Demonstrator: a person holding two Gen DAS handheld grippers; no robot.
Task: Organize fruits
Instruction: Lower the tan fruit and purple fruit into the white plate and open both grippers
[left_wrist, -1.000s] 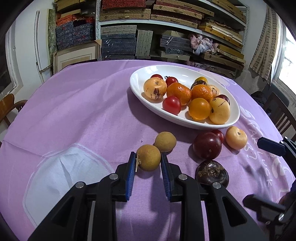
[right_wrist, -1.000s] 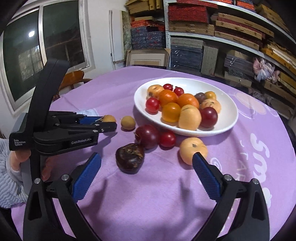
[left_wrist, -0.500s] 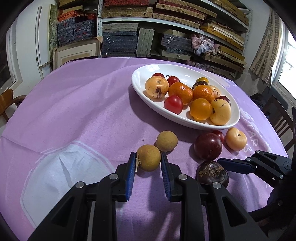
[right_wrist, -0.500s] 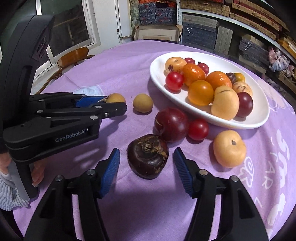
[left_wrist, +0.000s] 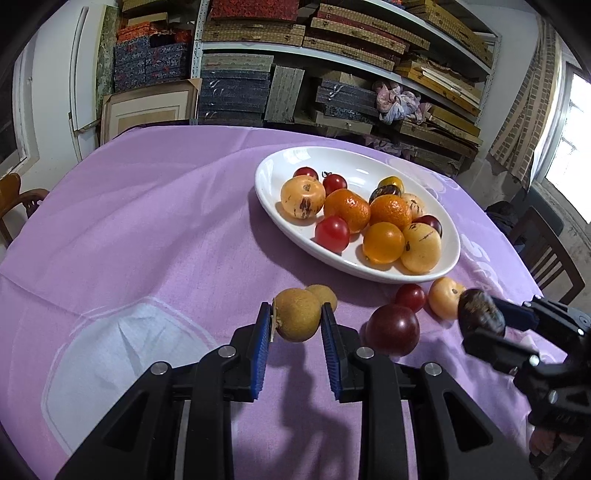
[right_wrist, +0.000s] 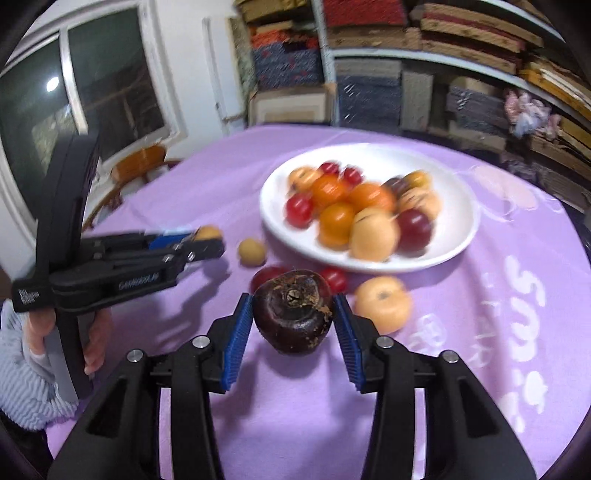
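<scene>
Left hand-held gripper (left_wrist: 295, 325) pinching a tan round fruit (left_wrist: 296, 319) just above the purple tabletop (left_wrist: 147, 240), near side of white fruit bowl (left_wrist: 354, 266); right hand-held gripper (right_wrist: 293, 317) closing w/ pads on dark brown fruit (right_wrist: 293, 310), lifted off cloth, near-right of bowl

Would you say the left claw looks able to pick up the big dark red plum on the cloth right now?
Probably not yet: the left claw is shut on a brown longan, so it is occupied, though the plum lies uncovered just beside it.
</scene>
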